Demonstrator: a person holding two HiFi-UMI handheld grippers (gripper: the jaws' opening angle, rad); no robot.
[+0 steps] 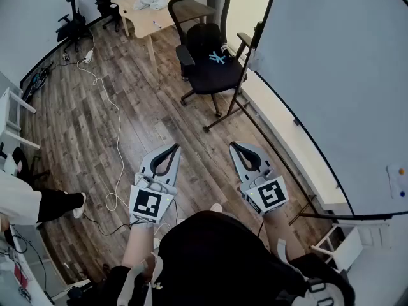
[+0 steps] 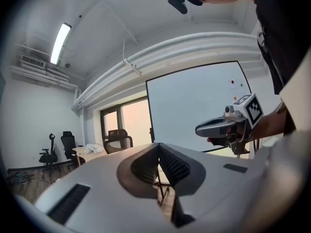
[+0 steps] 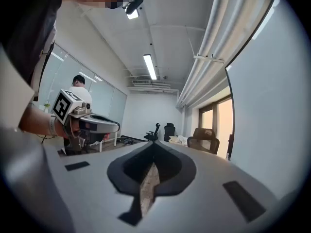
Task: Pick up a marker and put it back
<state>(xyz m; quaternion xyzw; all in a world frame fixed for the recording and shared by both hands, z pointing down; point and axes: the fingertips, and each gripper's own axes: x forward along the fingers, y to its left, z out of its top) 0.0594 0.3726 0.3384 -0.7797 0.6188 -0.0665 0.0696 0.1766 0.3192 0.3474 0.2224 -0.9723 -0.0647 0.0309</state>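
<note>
No marker shows clearly in any view. The whiteboard (image 1: 331, 75) fills the right side, and a small white holder (image 1: 396, 180) with coloured dots sits near its right edge; I cannot tell what the dots are. My left gripper (image 1: 173, 148) and right gripper (image 1: 234, 146) are held side by side above the wood floor, well short of the board. Both are shut and hold nothing. In the left gripper view the jaws (image 2: 159, 147) meet at the tip, with the right gripper (image 2: 228, 125) beside them. The right gripper's jaws (image 3: 154, 144) also meet.
A black office chair (image 1: 213, 65) with a light-blue item on its seat stands ahead, by the whiteboard's stand leg (image 1: 239, 94). A wooden table (image 1: 150, 11) with a cloth is beyond it. A white cable (image 1: 115, 126) runs across the floor. A person's foot (image 1: 67, 203) shows at the left.
</note>
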